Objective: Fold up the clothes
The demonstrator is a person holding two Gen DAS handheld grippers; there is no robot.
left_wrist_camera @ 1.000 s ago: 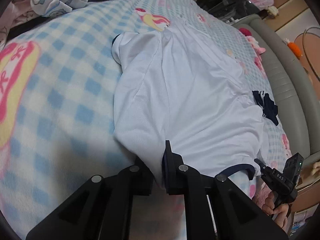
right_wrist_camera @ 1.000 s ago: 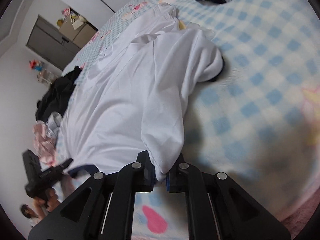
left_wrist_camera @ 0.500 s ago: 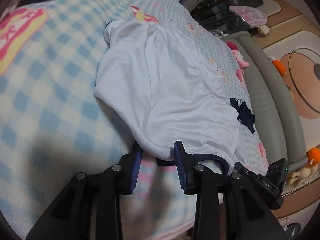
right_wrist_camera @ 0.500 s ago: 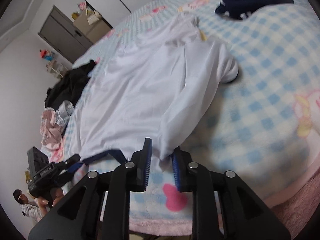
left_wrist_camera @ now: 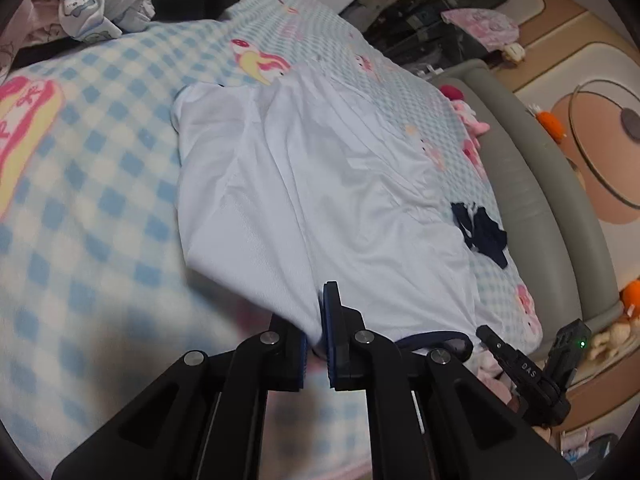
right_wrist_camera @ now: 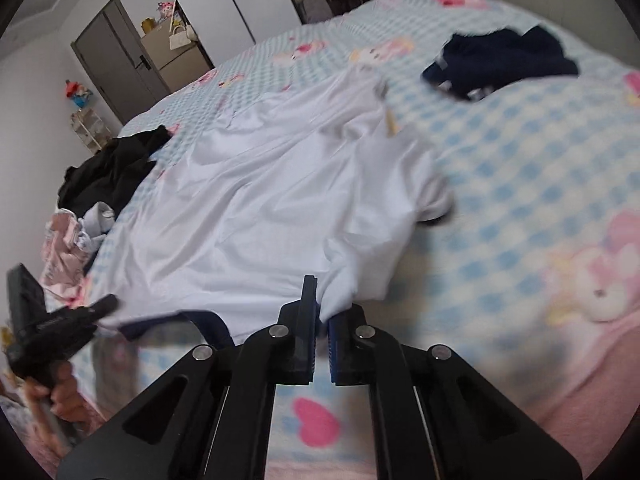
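since half a second ago both claws have closed again, left claw (left_wrist_camera: 316, 336) and right claw (right_wrist_camera: 322, 320) each clamped on the near edge of the white shirt (left_wrist_camera: 320, 200) spread on the checked bed (left_wrist_camera: 100, 200).

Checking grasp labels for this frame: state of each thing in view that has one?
left gripper: jaws just closed, shut on the near edge of the white shirt
right gripper: jaws just closed, shut on the same edge
white shirt: spread on the checked blanket, wrinkled, near edge pinched at two points, not yet folded
dark garment: crumpled, loose on the blanket
black garment: heaped, untouched
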